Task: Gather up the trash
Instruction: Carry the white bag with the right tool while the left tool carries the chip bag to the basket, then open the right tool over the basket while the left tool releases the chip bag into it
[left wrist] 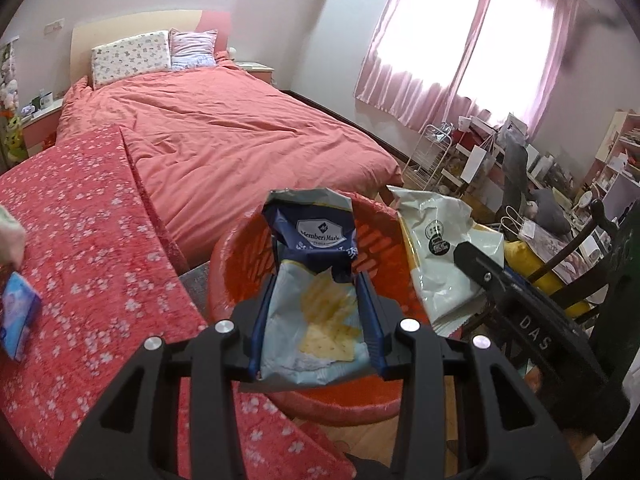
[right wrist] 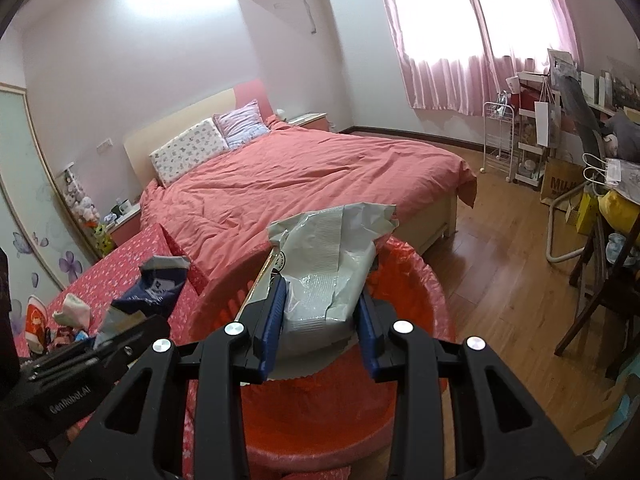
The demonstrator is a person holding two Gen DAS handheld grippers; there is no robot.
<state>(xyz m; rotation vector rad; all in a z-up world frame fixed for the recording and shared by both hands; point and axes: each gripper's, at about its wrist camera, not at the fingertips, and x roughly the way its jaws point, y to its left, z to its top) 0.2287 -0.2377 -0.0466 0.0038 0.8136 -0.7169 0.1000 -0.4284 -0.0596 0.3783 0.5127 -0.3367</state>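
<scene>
Trash in both your grippers: your left gripper (left wrist: 316, 312) is clamped on a blue cracker bag (left wrist: 316, 280), your right gripper (right wrist: 320, 312) is clamped on a white snack bag (right wrist: 332, 264). Both bags hang over the open mouth of the red-lined bin (right wrist: 420, 280), neither released. The bin stands beside the floral-covered bench (left wrist: 80, 240); a small blue packet (left wrist: 18, 316) lies on that cover. Beyond them: the bed (left wrist: 240, 120) with two pillows, then the pink curtains (left wrist: 460, 40).
</scene>
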